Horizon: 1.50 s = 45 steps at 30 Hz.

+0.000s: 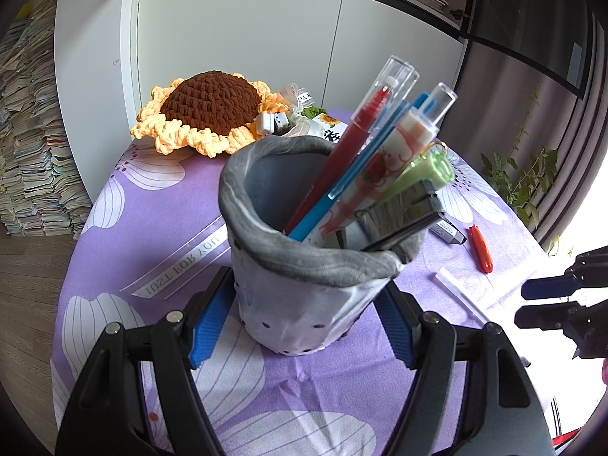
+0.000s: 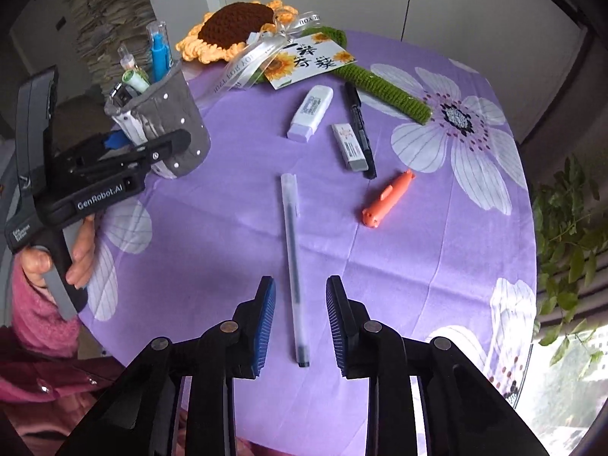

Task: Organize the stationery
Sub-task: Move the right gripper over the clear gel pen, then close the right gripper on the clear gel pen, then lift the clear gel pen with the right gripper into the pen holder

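One translucent gel pen [image 2: 292, 262] lies at the centre-bottom of the right wrist view, its long axis running up the frame, its lower part between the spread, empty fingers of the right gripper [image 2: 300, 323], which is nearer it. At upper left the left gripper [image 1: 304, 311] clasps the grey pen holder [image 1: 304, 266], well apart; an eraser [image 2: 350, 147], black marker [image 2: 359, 129] and orange cutter [image 2: 387, 197] lie on the purple tablecloth [image 2: 418, 266] beyond.
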### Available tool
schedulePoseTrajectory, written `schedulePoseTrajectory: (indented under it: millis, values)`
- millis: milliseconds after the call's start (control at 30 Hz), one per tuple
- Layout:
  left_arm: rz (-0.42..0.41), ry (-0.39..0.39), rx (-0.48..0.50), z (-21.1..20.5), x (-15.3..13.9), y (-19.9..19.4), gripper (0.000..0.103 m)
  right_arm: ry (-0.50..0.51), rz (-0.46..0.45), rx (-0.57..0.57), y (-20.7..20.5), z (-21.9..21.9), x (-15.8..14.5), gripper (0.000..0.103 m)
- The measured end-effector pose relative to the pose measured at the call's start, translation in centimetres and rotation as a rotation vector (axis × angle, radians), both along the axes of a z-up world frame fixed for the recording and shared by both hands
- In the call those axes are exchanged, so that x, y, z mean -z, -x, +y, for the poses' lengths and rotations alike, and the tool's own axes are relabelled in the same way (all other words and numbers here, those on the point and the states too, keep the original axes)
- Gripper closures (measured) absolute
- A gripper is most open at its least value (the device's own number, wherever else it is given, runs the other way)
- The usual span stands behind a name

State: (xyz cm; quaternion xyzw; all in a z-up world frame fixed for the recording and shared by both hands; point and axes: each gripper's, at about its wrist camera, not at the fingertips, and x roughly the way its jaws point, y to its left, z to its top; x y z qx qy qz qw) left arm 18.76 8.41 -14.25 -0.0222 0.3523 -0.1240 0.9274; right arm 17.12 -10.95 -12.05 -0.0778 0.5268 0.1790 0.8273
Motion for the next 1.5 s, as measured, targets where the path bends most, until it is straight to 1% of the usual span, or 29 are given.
schedulePoseTrajectory:
  millis: [100, 267, 367, 633, 667, 700, 733, 800, 867, 933, 1100, 1333, 1433, 1500]
  values:
    - [0.0, -0.001, 0.0, 0.0, 0.0, 0.0, 0.031, -0.015, -0.009, -0.039, -2.3, 2.0, 0.1, 0.074]
    - [0.0, -0.001, 0.0, 0.0, 0.0, 0.0, 0.031, 0.061, -0.019, -0.066, -4.8, 4.3, 1.5, 0.074]
    - [0.0, -0.001, 0.0, 0.0, 0.0, 0.0, 0.031, 0.09, -0.014, -0.087, -5.6, 5.0, 2.3, 0.074]
    - [0.001, -0.001, 0.0, 0.0, 0.0, 0.0, 0.031, 0.13, -0.011, -0.095, -7.0, 5.7, 3.5, 0.074]
    - [0.0, -0.001, 0.0, 0.0, 0.0, 0.0, 0.031, 0.12, -0.019, -0.095, -7.0, 5.6, 3.5, 0.076]
    - [0.001, 0.0, 0.0, 0.0, 0.0, 0.0, 0.031, 0.128, -0.015, -0.092, -7.1, 5.6, 3.5, 0.081]
    - [0.001, -0.001, 0.0, 0.0, 0.0, 0.0, 0.031, 0.125, -0.011, -0.09, -7.1, 5.6, 3.5, 0.09]
    - [0.001, -0.001, 0.0, 0.0, 0.0, 0.0, 0.031, 0.125, -0.012, -0.074, -7.0, 5.4, 3.2, 0.09]
    - [0.001, -0.001, 0.0, 0.0, 0.0, 0.0, 0.031, 0.107, -0.04, -0.063, -6.5, 5.1, 2.1, 0.09]
    - [0.001, -0.001, 0.0, 0.0, 0.0, 0.0, 0.031, 0.072, -0.081, -0.049, -5.7, 4.7, 0.2, 0.09]
    - [0.001, -0.001, 0.0, 0.0, 0.0, 0.0, 0.031, -0.03, -0.214, -0.026, -3.0, 3.8, -5.9, 0.09]
    - [0.001, -0.001, 0.0, 0.0, 0.0, 0.0, 0.031, -0.13, -0.462, -0.072, 1.0, 5.1, -14.2, 0.09]
    - [0.001, 0.0, 0.0, 0.0, 0.0, 0.0, 0.031, -0.214, -0.548, -0.103, 1.3, 6.2, -17.2, 0.09]
    - [0.001, 0.0, 0.0, 0.0, 0.0, 0.0, 0.031, -0.271, -0.571, -0.124, 0.5, 7.3, -18.2, 0.09]
